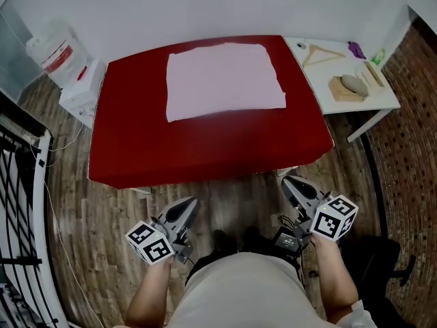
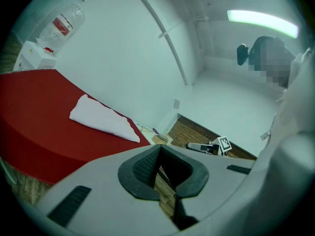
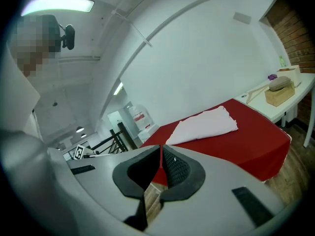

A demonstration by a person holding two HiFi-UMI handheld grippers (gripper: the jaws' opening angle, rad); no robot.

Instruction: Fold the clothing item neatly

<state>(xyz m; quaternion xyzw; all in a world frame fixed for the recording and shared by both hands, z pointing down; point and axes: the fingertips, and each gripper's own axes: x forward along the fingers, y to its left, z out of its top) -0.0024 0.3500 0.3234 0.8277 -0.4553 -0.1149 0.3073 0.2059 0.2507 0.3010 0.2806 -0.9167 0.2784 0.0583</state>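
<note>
Left gripper (image 1: 186,209) and right gripper (image 1: 292,185) are held clenched and empty, short of the red table (image 1: 205,142), where the pale garment (image 1: 222,80) is judged already folded, little left.

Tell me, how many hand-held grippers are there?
2. The left hand-held gripper is over the floor at lower left; the right hand-held gripper is at lower right, near the red table.

Purple thing (image 1: 356,48) on side table (image 1: 372,102) is indistinct.
</note>
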